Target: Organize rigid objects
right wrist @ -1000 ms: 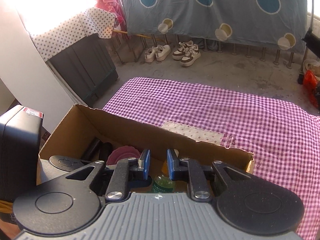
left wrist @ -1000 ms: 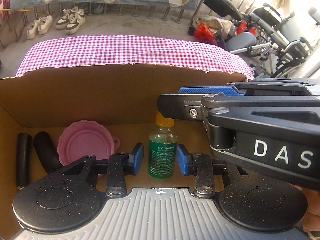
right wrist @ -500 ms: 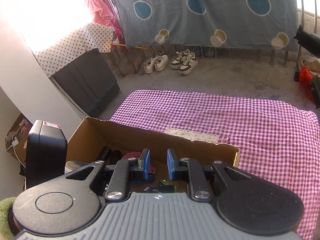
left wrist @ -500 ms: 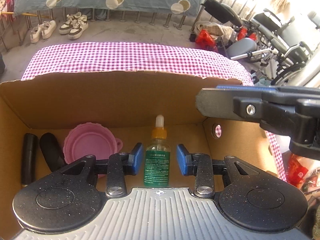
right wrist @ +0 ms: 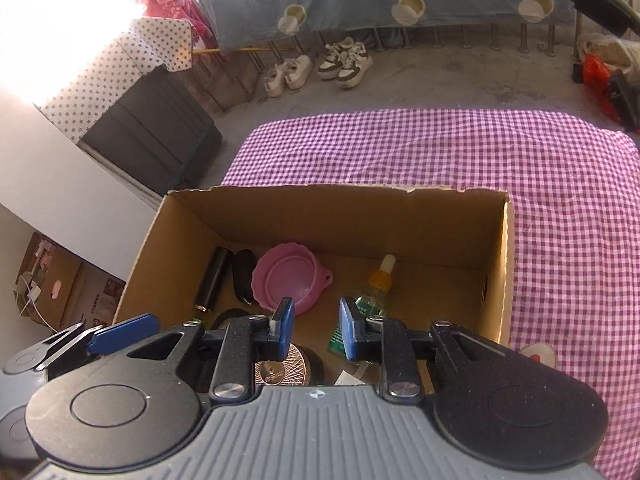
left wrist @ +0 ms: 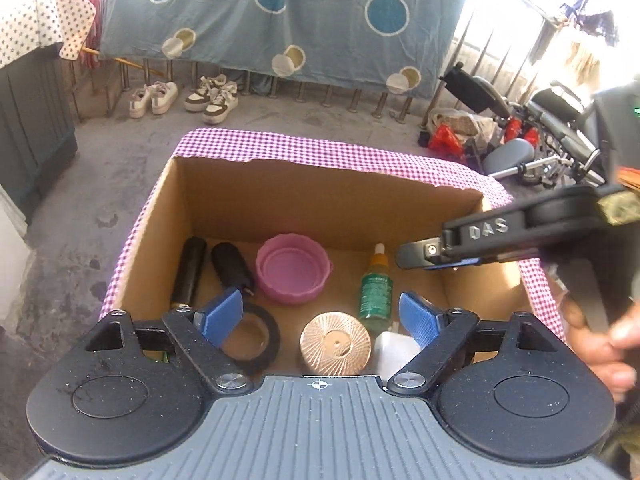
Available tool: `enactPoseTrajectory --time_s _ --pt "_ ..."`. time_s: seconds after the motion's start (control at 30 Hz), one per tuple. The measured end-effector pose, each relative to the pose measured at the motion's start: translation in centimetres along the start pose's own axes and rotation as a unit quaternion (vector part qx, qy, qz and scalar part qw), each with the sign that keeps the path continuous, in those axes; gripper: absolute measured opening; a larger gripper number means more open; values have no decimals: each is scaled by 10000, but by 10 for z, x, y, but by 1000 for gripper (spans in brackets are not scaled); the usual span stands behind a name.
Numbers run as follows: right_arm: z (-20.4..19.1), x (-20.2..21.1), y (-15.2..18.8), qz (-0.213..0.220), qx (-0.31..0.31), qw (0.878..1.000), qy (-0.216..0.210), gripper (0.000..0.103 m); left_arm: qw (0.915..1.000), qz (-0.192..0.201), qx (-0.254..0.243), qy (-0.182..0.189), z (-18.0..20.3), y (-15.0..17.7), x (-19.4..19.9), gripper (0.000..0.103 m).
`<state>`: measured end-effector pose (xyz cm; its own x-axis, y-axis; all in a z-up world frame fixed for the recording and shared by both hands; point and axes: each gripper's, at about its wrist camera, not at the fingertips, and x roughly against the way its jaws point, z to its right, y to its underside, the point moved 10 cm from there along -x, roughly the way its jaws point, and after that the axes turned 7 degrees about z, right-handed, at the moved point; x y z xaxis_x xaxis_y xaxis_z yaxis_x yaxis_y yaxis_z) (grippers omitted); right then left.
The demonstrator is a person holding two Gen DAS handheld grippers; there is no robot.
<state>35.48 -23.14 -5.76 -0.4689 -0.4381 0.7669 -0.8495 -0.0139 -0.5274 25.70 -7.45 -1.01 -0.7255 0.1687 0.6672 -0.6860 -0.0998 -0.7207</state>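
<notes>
An open cardboard box [left wrist: 320,200] [right wrist: 320,216] sits on a purple checked cloth. Inside stand a green dropper bottle [left wrist: 375,285] [right wrist: 374,292], a pink bowl [left wrist: 293,274] [right wrist: 285,282], two black cylinders [left wrist: 190,272] [right wrist: 214,280], a black tape ring [left wrist: 256,336], a rose-gold round lid [left wrist: 335,344] [right wrist: 280,370] and a white item [left wrist: 394,350]. My left gripper [left wrist: 320,316] is wide open and empty, above the box. My right gripper [right wrist: 316,330] is open and empty above the box's near side; it also shows at the right of the left wrist view [left wrist: 492,236].
The checked cloth [right wrist: 560,200] stretches right of the box. Concrete floor with shoes [left wrist: 180,96], a dark cabinet [right wrist: 152,132] at left, wheelchairs [left wrist: 540,128] at right and a hanging blue sheet [left wrist: 280,12] lie beyond.
My left gripper opened wide and rose back from the dropper bottle, which stays standing in the box. My right gripper also rose and its jaws widened.
</notes>
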Motion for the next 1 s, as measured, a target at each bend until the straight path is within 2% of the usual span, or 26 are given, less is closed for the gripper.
enactPoseTrajectory --time_s 0.13,0.2,0.33,0.43,0.5,0.57,0.7,0.77,0.93,1.0 --pt "17 -35 -3 -117 78 9973 724 27 9996 203 105 137 -12 0 26 97" --pt "27 -48 -6 -186 15 9954 941 27 9989 404 132 184 -20 -2 41 102" --pt "43 -70 -5 -363 -285 9928 1105 27 9983 579 -56 -20 -37 3 55 103" --pt "46 -82 -3 -435 -567 9931 932 27 9975 676 -54 -174 -49 3 59 103" --pt "46 -88 -1 -458 -545 9934 901 27 9974 689 -5 -199 -56 4 59 103" --pt "43 -88 -2 -352 -413 9949 847 23 9972 716 49 -185 -59 4 60 103" --pt "39 -76 -9 -42 -225 9961 855 22 9971 729 118 -170 -62 6 60 103" --pt "32 -65 -14 208 136 9955 912 21 9972 713 163 -140 -65 9 62 103" --pt "11 -37 -26 846 840 9878 1002 21 9973 697 173 -115 -63 15 64 103" --pt "3 -33 -28 974 1059 9843 1023 21 9973 700 175 -95 -60 15 65 103"
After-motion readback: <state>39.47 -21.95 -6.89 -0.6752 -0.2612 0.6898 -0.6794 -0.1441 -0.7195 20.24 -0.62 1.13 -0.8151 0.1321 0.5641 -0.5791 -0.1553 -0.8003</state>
